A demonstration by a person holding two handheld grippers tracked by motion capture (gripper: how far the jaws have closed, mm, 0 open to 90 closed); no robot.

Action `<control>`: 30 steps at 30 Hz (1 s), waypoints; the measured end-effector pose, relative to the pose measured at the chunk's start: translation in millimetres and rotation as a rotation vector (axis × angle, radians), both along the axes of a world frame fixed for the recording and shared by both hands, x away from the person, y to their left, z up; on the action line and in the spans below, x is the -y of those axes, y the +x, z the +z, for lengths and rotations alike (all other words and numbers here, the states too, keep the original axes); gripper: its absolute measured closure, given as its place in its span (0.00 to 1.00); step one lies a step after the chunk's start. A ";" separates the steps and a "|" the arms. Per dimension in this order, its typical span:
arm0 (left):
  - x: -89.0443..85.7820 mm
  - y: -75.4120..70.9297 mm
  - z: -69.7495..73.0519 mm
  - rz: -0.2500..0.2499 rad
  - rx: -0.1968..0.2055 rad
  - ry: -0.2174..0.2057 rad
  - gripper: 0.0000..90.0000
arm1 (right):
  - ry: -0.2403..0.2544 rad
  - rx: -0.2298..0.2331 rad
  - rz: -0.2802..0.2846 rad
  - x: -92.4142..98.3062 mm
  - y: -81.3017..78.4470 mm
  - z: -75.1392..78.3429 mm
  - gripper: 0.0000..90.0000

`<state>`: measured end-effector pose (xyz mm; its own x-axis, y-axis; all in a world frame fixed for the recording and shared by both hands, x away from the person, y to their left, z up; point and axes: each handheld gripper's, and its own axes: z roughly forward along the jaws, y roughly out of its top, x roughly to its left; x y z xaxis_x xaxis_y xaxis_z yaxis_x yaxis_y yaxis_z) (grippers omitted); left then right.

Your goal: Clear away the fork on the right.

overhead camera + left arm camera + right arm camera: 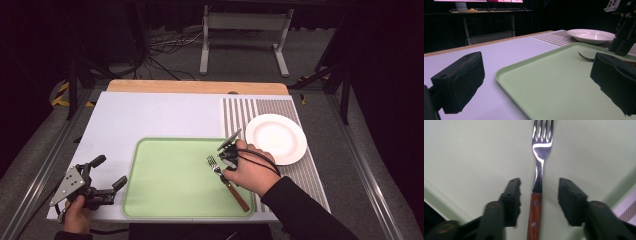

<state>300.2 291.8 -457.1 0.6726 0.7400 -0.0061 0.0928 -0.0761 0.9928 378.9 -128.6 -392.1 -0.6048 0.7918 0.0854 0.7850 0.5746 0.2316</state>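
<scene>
A fork [226, 179] with a wooden handle lies on the green tray [170, 185], tines toward the far side. My right gripper [227, 170] hangs right over it, open. In the right gripper view the fork [537, 182] runs up between the two jaws, the jaws apart on either side of the handle's top and not touching it. My left gripper [107, 172] is open at the table's near left corner, beside the tray's left edge. In the left gripper view the tray [554, 82] lies ahead between the jaws, with the fork's tines [585, 58] far right.
A white plate [276, 138] rests on a striped mat [250, 112] at the right, just beyond the tray. The tabletop is covered by a pale sheet [150, 115]. In the left gripper view the plate [592, 35] sits behind the tray.
</scene>
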 end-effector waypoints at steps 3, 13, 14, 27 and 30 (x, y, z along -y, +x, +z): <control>0.0 -0.1 0.0 0.000 0.001 0.000 0.00 | 0.068 0.094 0.064 -0.6 -0.4 0.7 0.34; 0.0 -0.2 0.1 -0.003 0.005 -0.001 0.00 | 0.144 0.228 0.222 -4.5 0.9 0.1 0.60; 0.0 -0.2 0.2 -0.003 0.005 -0.002 0.00 | 0.139 0.239 0.244 -5.2 0.9 -0.3 0.69; 0.3 -0.1 0.0 -0.003 0.006 -0.001 0.00 | 0.106 0.305 0.348 -12.1 -0.1 -19.6 1.00; 0.3 -0.1 0.0 -0.003 0.006 -0.001 0.00 | 0.104 0.290 0.348 -11.8 1.4 -24.9 1.00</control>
